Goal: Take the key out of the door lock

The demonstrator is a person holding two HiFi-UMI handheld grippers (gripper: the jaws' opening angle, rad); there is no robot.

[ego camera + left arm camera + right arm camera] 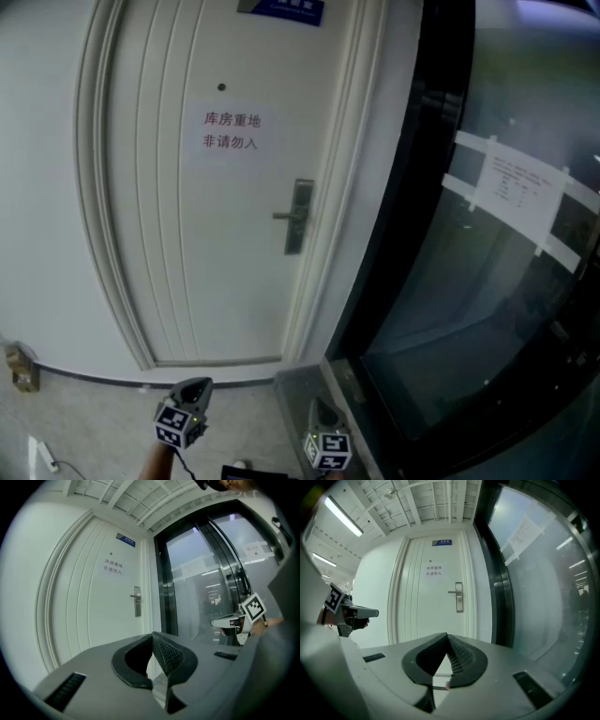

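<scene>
A white door (216, 244) stands shut ahead, with a metal lock plate (298, 217) and a lever handle (283, 216) on its right side. The same plate appears small in the left gripper view (137, 601) and the right gripper view (459, 597). A key is too small to make out at this distance. My left gripper (194, 386) and right gripper (322, 409) are low in the head view, well short of the door. Both point level toward it, shut with nothing between their pads (165, 654) (459, 656).
A black-framed glass wall (441, 112) runs along the right of the door, with a taped paper notice (520, 187). The door carries a printed sign (232, 131) and a blue plate (281, 7). A small box (21, 367) sits on the floor at left.
</scene>
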